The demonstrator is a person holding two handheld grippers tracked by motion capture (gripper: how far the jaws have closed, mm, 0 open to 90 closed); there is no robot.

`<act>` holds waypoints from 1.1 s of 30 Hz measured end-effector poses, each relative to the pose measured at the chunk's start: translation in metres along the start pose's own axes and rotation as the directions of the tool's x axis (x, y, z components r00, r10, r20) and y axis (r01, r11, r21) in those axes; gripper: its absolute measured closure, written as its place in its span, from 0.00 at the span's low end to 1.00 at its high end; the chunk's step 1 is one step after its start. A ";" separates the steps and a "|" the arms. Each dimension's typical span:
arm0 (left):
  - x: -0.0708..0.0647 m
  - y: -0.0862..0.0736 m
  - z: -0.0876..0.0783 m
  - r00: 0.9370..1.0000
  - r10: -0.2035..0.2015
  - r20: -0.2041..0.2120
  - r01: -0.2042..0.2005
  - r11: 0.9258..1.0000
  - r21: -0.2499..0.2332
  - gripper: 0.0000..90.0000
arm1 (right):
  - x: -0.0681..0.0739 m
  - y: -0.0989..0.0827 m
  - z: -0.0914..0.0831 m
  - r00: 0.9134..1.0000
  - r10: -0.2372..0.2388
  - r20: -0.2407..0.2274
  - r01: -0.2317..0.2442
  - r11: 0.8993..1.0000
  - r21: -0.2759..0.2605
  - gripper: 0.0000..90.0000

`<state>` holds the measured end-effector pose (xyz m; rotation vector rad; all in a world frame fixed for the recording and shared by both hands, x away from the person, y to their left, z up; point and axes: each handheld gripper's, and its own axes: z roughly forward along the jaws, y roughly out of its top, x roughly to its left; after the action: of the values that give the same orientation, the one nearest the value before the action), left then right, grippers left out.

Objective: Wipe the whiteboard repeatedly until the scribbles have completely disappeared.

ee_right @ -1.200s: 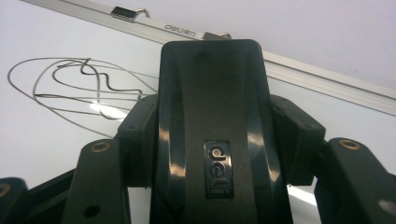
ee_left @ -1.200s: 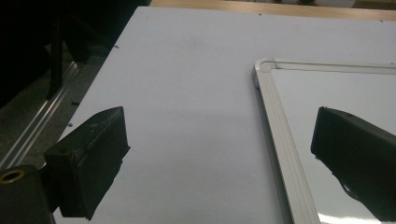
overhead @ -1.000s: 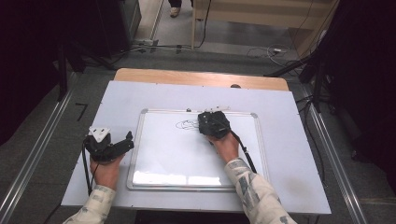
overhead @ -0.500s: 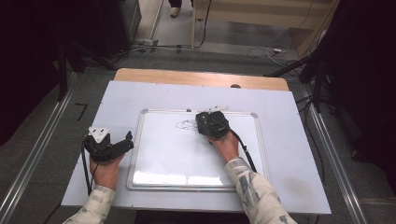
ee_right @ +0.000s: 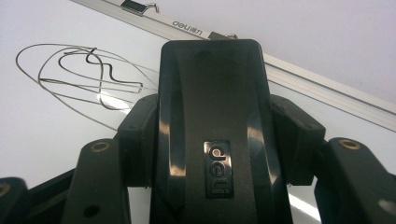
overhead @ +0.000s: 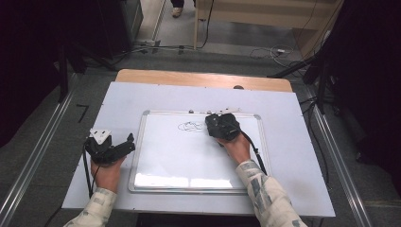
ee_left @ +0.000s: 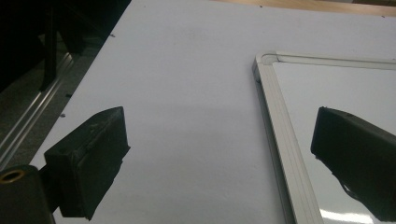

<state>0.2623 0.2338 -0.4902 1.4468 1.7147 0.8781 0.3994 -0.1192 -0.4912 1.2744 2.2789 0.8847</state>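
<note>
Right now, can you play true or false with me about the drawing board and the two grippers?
1. The right gripper is clamped on a black eraser. True.
2. The whiteboard has no marks on it. False: a loopy scribble sits near its top edge.
3. The left gripper is open and holds nothing. True.
4. The left gripper is out in the middle of the whiteboard. False: it is at the board's left edge, mostly over the table.
5. The eraser is left of the scribble in the high view. False: it is just to its right.
</note>
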 end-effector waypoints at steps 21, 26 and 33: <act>-0.002 0.002 0.000 1.000 0.007 0.007 -0.006 1.000 -0.012 0.05 | 0.017 0.008 0.008 0.999 -0.043 -0.030 0.043 0.999 -0.010 0.43; -0.001 0.003 0.000 1.000 0.003 0.007 -0.003 1.000 -0.014 0.05 | 0.025 0.012 0.012 0.998 -0.057 -0.039 0.056 0.998 -0.011 0.43; -0.002 0.003 0.000 1.000 0.005 0.011 -0.005 1.000 -0.017 0.05 | 0.035 0.018 0.017 0.995 -0.078 -0.055 0.077 0.997 -0.012 0.43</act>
<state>0.2646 0.2322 -0.4875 1.4429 1.6921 0.8843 0.4026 -0.0761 -0.4924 1.1621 2.3467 0.9137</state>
